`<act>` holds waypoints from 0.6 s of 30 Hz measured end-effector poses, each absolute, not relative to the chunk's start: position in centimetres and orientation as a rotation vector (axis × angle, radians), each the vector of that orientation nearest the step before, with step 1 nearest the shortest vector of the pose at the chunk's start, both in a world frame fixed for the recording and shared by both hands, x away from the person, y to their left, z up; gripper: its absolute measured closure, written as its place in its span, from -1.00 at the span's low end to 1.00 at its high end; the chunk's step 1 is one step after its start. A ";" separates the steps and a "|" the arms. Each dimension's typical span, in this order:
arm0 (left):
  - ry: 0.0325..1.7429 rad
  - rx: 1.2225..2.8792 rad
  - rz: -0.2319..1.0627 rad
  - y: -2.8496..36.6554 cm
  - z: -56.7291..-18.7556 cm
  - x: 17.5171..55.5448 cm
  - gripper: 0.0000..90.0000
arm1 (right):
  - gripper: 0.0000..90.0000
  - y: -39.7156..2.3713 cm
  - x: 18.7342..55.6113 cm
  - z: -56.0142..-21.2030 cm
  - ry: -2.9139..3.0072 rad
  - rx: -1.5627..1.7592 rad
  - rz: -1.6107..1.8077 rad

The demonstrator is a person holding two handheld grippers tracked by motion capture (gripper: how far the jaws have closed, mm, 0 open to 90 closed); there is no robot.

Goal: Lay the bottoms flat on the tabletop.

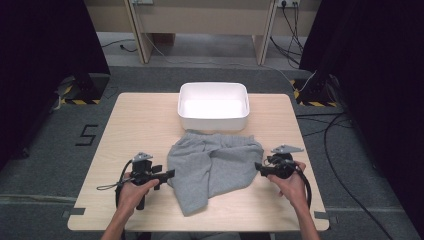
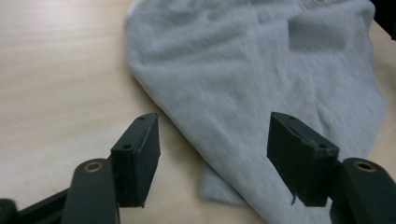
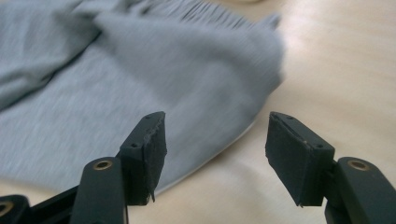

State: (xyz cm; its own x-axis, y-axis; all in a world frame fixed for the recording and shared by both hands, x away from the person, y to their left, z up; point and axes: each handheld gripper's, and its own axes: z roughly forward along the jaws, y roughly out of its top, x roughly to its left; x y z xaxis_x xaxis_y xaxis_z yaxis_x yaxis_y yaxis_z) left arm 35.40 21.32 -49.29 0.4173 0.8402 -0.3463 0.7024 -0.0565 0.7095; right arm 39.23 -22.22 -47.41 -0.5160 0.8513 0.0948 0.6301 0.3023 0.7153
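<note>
grey sweat shorts (image 1: 215, 165) unlabelled, at table centre; left gripper (image 1: 170, 174) at nine o'clock, right gripper (image 1: 258, 166) at three, both wide, empty.

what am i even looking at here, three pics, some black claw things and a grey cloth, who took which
A person sits at a wooden table and holds a hand-held gripper in each hand: two black jaws that open and close like tongs. The wide picture comes from a camera above the table. There the left gripper and the right gripper sit on either side of a grey garment, which looks like a pair of shorts. A white tub stands behind it. The other two pictures come from cameras riding on each gripper, looking along its jaws. Both pairs of jaws stand open near the garment's edges; nothing is held.
</note>
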 end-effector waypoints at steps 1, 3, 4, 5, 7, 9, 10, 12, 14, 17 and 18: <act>1.326 1.814 0.202 21.1 -49.4 35.0 -0.28 | -0.14 -21.9 38.6 -47.7 2.274 1.332 1.053; 1.310 1.829 0.203 20.3 -49.8 34.1 -0.28 | -0.13 -21.3 37.6 -48.1 2.285 1.311 1.071; 1.306 1.837 0.204 20.0 -49.9 33.9 -0.26 | -0.14 -20.9 37.1 -48.3 2.306 1.295 1.068; 1.297 1.854 0.198 19.6 -50.1 33.6 -0.24 | -0.14 -20.6 36.8 -48.3 2.315 1.276 1.072; 1.285 1.866 0.210 18.8 -50.4 33.1 -0.21 | -0.15 -19.7 36.2 -48.3 2.335 1.256 1.092; 1.254 1.906 0.206 18.0 -50.6 32.8 -0.19 | -0.17 -18.5 36.0 -48.5 2.375 1.203 1.109; 1.249 1.908 0.218 17.5 -50.8 32.6 -0.19 | -0.18 -18.1 35.9 -48.6 2.384 1.194 1.125; 1.227 1.944 0.248 16.8 -51.1 32.4 -0.20 | -0.19 -17.2 35.9 -48.8 2.425 1.163 1.164; 1.214 1.964 0.300 16.4 -51.1 32.3 -0.14 | -0.19 -16.1 35.8 -49.2 2.457 1.123 1.164; 1.169 2.007 0.405 16.1 -51.3 31.9 0.11 | -0.15 -15.0 36.0 -50.1 2.492 1.107 1.115; 1.138 2.030 0.456 16.0 -51.5 31.7 0.21 | -0.12 -14.8 36.1 -50.3 2.502 1.100 1.089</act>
State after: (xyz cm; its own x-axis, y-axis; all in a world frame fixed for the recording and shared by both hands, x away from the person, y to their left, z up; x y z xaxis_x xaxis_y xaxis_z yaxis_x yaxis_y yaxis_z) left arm 31.66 15.96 -51.47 0.5412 0.8393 -0.0517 0.5716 -0.3221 0.7547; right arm 36.09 -14.82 -50.33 -0.7036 0.7027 0.1055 0.5560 0.4520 0.6975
